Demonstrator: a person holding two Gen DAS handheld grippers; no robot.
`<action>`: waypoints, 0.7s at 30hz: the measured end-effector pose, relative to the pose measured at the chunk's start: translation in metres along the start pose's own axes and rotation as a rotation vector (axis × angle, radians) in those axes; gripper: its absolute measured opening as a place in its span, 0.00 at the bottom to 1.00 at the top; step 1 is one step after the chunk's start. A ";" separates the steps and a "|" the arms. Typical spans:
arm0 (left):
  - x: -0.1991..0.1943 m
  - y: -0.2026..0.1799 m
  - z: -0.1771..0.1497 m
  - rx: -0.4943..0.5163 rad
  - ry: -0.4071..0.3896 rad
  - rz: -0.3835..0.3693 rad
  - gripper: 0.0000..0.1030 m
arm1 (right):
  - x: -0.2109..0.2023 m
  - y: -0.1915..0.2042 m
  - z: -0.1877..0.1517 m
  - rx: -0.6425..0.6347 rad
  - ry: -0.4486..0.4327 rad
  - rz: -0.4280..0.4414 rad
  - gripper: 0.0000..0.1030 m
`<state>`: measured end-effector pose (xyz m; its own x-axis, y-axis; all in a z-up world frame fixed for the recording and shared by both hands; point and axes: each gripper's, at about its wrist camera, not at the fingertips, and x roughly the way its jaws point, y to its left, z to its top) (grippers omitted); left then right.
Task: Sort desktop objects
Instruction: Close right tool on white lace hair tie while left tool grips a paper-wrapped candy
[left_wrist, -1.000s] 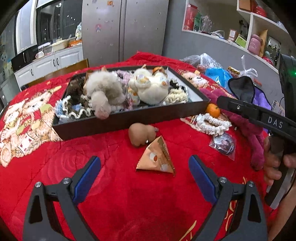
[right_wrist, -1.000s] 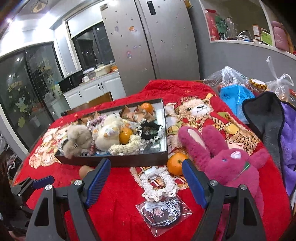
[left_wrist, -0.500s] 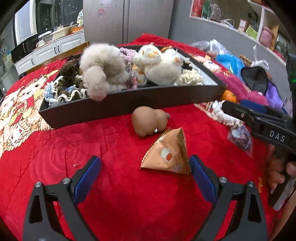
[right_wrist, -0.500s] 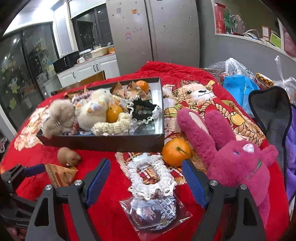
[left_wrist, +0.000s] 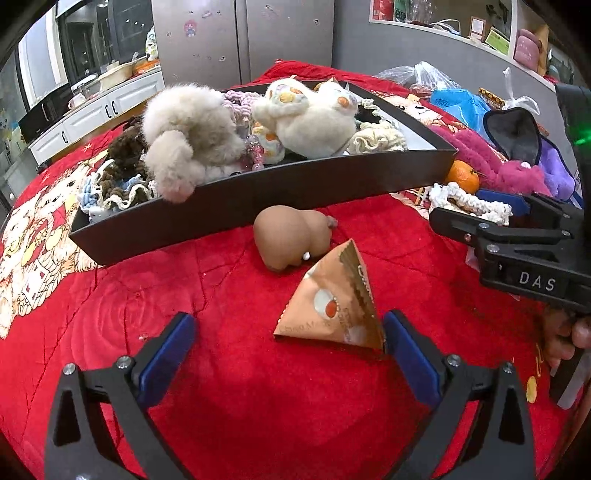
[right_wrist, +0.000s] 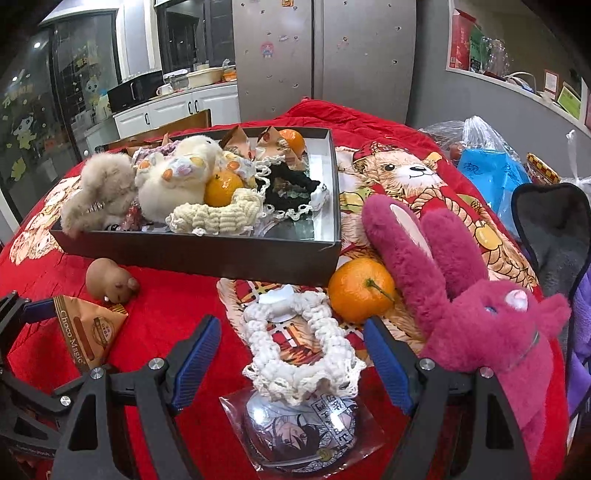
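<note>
My left gripper (left_wrist: 288, 345) is open, low over the red cloth. An orange triangular Choco-Magic snack packet (left_wrist: 332, 306) lies between its fingers, close to the right fingertip (left_wrist: 397, 328). A brown mouse toy (left_wrist: 291, 236) lies just beyond, before the dark box (left_wrist: 258, 195) full of plush toys. My right gripper (right_wrist: 293, 345) is open, its fingers on either side of a white crocheted scrunchie (right_wrist: 299, 343). A mandarin (right_wrist: 360, 290) sits beyond its right finger, and a bagged round badge (right_wrist: 299, 428) lies beneath it. The packet (right_wrist: 86, 332) and mouse (right_wrist: 109, 284) show at the left.
A magenta plush rabbit (right_wrist: 472, 302) lies at the right, beside a dark cloth pouch (right_wrist: 554, 229) and purple fabric. Plastic bags (right_wrist: 491, 166) sit at the back right. The right gripper's body (left_wrist: 524, 251) stands close at the right of the left wrist view.
Both grippers have moved forward and lower. The packet now lies between my left fingers; the scrunchie lies between my right fingers. Both stay open.
</note>
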<state>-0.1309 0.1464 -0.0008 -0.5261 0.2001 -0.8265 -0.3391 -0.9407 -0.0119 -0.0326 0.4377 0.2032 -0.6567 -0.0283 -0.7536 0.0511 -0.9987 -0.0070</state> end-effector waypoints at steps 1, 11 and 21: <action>0.000 0.000 0.000 -0.001 0.000 -0.001 0.99 | 0.001 0.001 0.000 -0.003 0.002 -0.002 0.79; 0.000 0.000 0.000 -0.002 -0.002 0.003 0.99 | 0.002 -0.001 0.001 0.005 0.002 -0.034 0.63; -0.012 -0.007 -0.002 0.027 -0.061 0.011 0.47 | -0.003 -0.016 -0.001 0.045 0.005 -0.003 0.18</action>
<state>-0.1202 0.1502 0.0079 -0.5759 0.2067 -0.7909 -0.3531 -0.9355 0.0126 -0.0309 0.4536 0.2046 -0.6534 -0.0252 -0.7566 0.0154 -0.9997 0.0200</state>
